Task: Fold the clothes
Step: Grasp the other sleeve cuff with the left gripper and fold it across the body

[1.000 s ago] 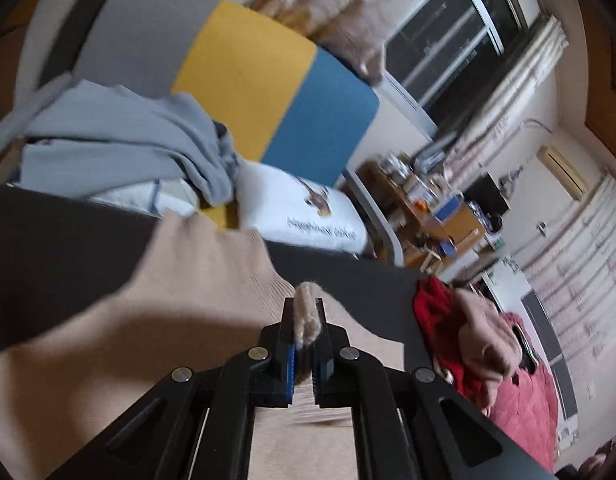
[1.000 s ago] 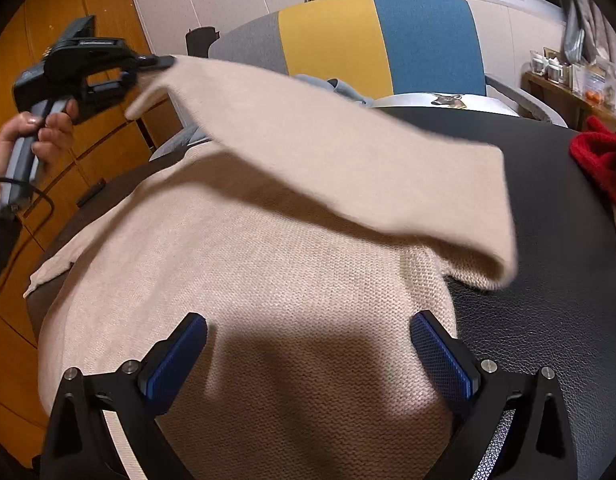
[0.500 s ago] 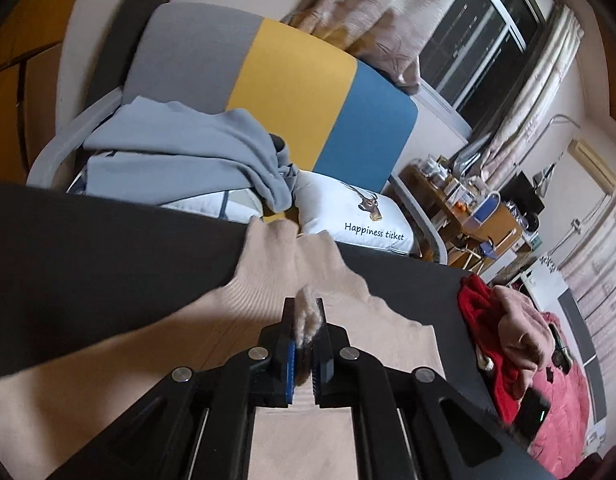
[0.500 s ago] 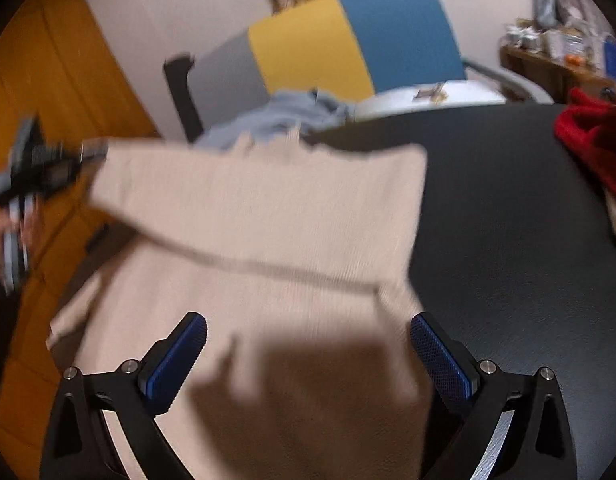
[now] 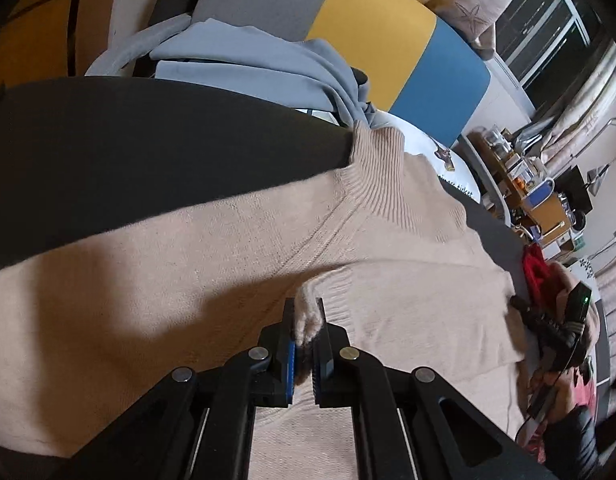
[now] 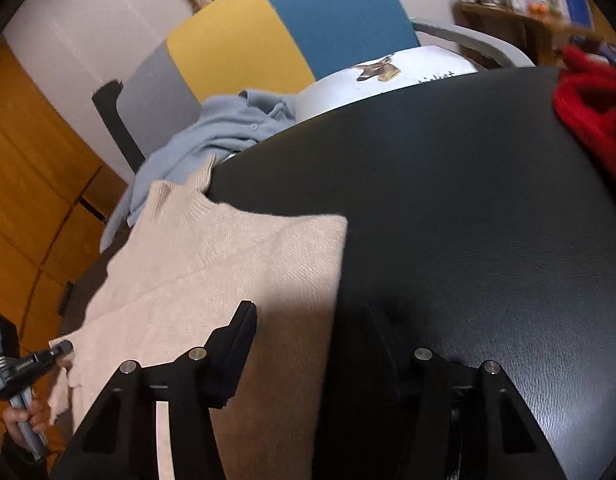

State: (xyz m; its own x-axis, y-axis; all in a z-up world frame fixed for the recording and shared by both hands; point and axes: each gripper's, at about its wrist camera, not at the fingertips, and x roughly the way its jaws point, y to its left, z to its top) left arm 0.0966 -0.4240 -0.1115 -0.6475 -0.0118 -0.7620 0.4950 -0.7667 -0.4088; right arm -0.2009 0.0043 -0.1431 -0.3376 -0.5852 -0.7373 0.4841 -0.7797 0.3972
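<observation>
Left wrist view first: the closest thing to a container here is the striped chair (image 5: 371,52) behind the table, and it's holding a heap of grey-blue clothing (image 5: 268,68) plus a white cushion (image 5: 439,156) with a print we can only partly read, since the sweater covers most of it. Our left gripper (image 5: 304,344) has its pads pinched tight on a nub of the beige sweater (image 5: 228,264), which lies spread across the black table (image 5: 128,148). The ribbed collar points up toward the chair and hangs just past the table's far edge, so the sweater's length runs from us away to the chair. The right sleeve side looks folded over the body. Far right, a hand holding the other gripper is squashed by the lens next to something red (image 5: 535,268); hard to make out more.

Right wrist view: our right gripper (image 6: 311,344) has its fingers spread wide, nothing between them, hovering over the sweater's (image 6: 212,280) right edge and bare table (image 6: 467,200). The right finger sits in shadow and is hard to see. Collar again points at the chair (image 6: 288,28). The left gripper (image 6: 58,348) shows bottom left, clamped on the sweater's edge, its handle partly cut off. Red fabric (image 6: 587,100) is blurred at the right.
</observation>
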